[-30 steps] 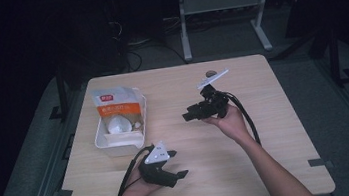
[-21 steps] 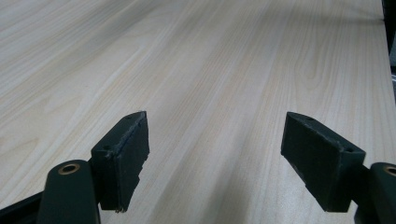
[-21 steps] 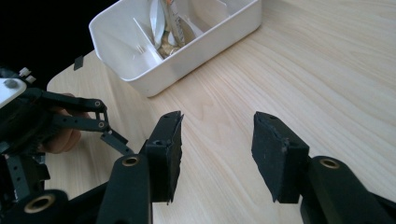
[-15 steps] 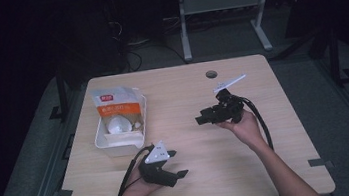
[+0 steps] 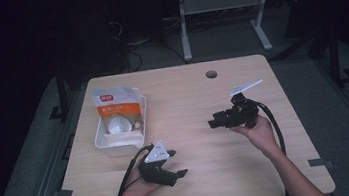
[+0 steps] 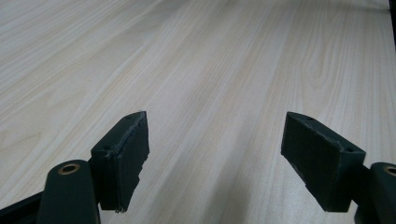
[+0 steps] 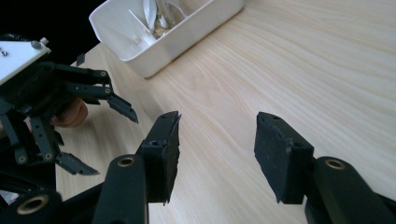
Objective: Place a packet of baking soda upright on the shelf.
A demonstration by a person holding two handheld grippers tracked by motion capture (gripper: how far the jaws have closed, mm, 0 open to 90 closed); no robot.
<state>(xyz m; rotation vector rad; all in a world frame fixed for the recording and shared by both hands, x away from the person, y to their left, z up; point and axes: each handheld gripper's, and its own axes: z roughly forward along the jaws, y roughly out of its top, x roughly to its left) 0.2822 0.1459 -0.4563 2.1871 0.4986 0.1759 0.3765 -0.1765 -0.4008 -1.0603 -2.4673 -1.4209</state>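
My left gripper rests low near the table's front edge, held in a hand, jaws open and pointing right. In the left gripper view its jaws stand wide apart over bare wood with nothing between them. My right gripper is held right of centre, pointing left, open and empty. The right gripper view shows its own gripper open over the wood, and the left gripper beyond at the left with spread fingers.
A white tray stands at the left of the table, holding an orange and white bag and a white bowl. The tray also appears far off in the right gripper view. A cable hole sits at the back.
My right gripper has moved from the back of the table toward the person and a little to the right. The left gripper has stayed put.
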